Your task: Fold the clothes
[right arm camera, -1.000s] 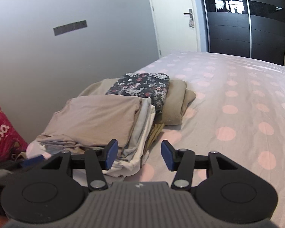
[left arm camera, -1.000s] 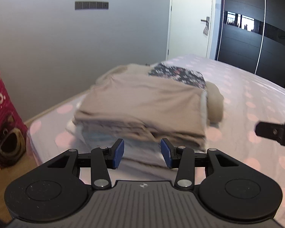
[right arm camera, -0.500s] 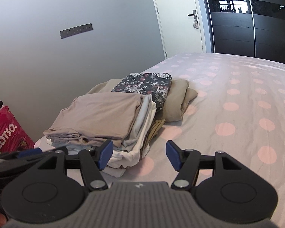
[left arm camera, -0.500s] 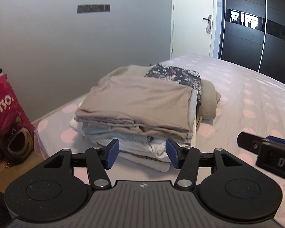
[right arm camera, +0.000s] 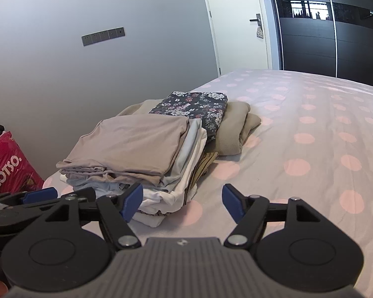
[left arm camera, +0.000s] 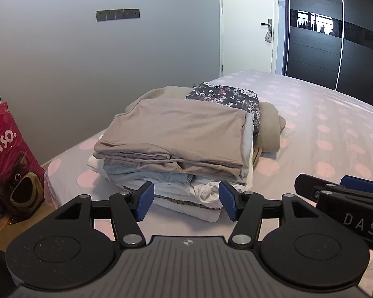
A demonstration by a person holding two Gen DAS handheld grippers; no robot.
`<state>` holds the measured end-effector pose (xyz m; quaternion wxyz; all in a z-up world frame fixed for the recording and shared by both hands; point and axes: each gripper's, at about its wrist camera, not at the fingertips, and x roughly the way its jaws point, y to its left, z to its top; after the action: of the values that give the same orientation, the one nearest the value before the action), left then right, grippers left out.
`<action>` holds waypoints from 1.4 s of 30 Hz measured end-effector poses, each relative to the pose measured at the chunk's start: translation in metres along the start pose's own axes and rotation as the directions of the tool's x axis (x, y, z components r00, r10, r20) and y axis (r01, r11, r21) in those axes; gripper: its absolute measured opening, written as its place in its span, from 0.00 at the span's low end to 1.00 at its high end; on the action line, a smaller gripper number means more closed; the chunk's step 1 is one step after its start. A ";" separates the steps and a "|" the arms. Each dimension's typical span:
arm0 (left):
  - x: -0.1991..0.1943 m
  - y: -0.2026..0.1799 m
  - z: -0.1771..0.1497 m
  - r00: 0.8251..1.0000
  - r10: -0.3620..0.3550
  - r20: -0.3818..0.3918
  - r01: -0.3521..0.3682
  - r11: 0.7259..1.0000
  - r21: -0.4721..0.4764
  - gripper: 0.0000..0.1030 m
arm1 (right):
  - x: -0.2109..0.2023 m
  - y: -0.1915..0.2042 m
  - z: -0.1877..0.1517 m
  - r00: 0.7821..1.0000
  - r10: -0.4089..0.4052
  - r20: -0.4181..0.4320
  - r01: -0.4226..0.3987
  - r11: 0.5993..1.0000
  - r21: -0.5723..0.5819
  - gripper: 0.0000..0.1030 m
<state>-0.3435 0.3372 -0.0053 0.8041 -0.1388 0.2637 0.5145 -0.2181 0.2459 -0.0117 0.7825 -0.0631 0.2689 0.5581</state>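
Item: stack of folded clothes point(left arm camera: 176, 149), taupe jersey top uppermost over pale blue and white layers, sat at the near left corner of the bed with the pink-dotted white sheet point(right arm camera: 310, 149).

Adjoining: floral dark folded garment point(right arm camera: 194, 106) on a beige folded sweater point(right arm camera: 233, 129), touching behind.

Left gripper point(left arm camera: 186, 202): empty, jaws apart, just short of the stack's lower front.

Right gripper point(right arm camera: 181, 202): jaws opening, nothing between them, beside the left.

Risk, judged: loose white hems at the front could catch a pad and drag layers toward the mattress edge, near the red printed plastic bag point(left arm camera: 10, 168).

Room: open sheet rightward.
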 end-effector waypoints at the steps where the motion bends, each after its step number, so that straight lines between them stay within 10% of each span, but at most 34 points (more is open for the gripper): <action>1: 0.001 0.001 0.000 1.000 0.005 0.001 -0.005 1.000 -0.002 0.54 | 0.001 0.001 -0.001 1.000 0.002 0.000 -0.002 1.000 -0.002 0.72; 42: -0.001 0.012 -0.006 0.998 0.064 -0.030 -0.064 0.998 -0.008 0.54 | 0.003 0.014 -0.011 1.000 -0.004 0.013 0.005 0.999 -0.033 0.74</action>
<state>-0.3558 0.3388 -0.0090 0.7826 -0.1416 0.2775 0.5389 -0.2334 0.2497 -0.0195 0.7844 -0.0729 0.2543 0.5611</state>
